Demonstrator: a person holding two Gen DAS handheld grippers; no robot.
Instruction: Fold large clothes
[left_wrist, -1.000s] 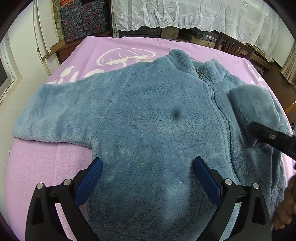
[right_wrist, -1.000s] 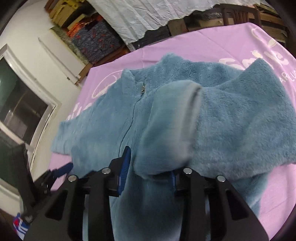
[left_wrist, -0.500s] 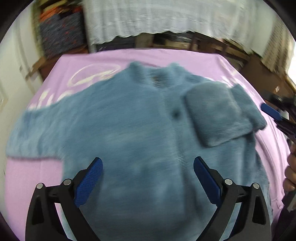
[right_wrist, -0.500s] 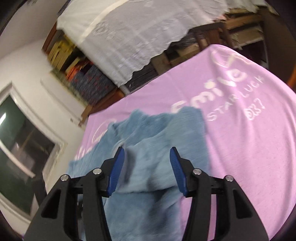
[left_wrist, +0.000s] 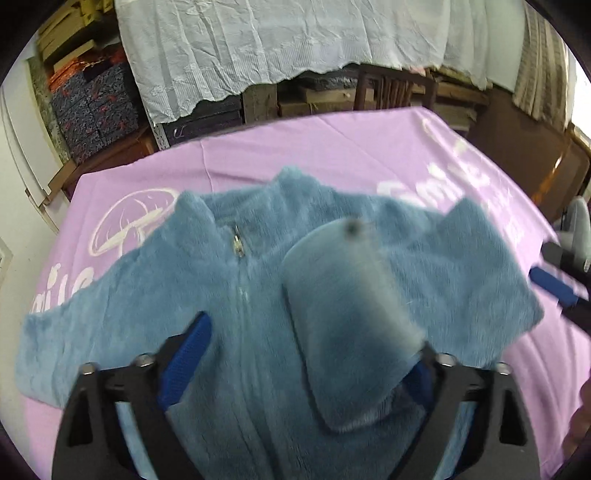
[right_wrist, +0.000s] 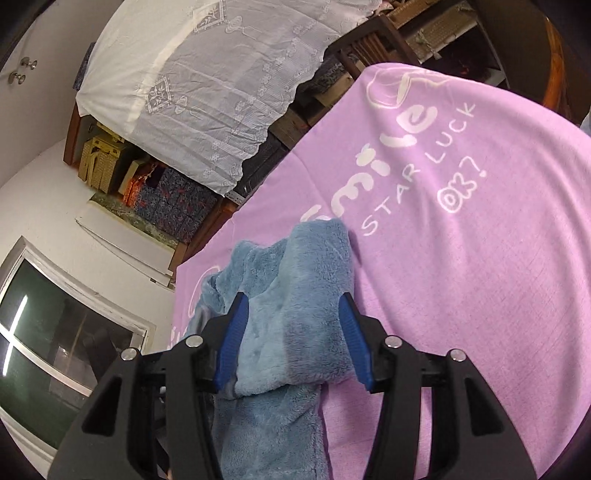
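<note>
Both claws stand apart and grip nothing: left gripper (left_wrist: 306, 363) hovers over the blue fleece jacket (left_wrist: 229, 332), right gripper (right_wrist: 293, 339) hangs at its edge. Jacket lies flat, zipper up, on the purple cloth (right_wrist: 461, 258), one sleeve (left_wrist: 347, 325) folded across the chest. Risk: thick pile may spring the sleeve open, or a low finger may snag and drag it. No containers in use; patterned boxes (left_wrist: 92, 107) sit on background shelving, contents unseen.

We see a lived-in home storeroom: a purple printed cloth (right_wrist: 480, 258) over the tabletop, a white lace sheet (left_wrist: 295, 44) draped across shelving, stacked patterned boxes (left_wrist: 92, 107), a wooden chair (left_wrist: 391, 88), a window (right_wrist: 55, 332)
</note>
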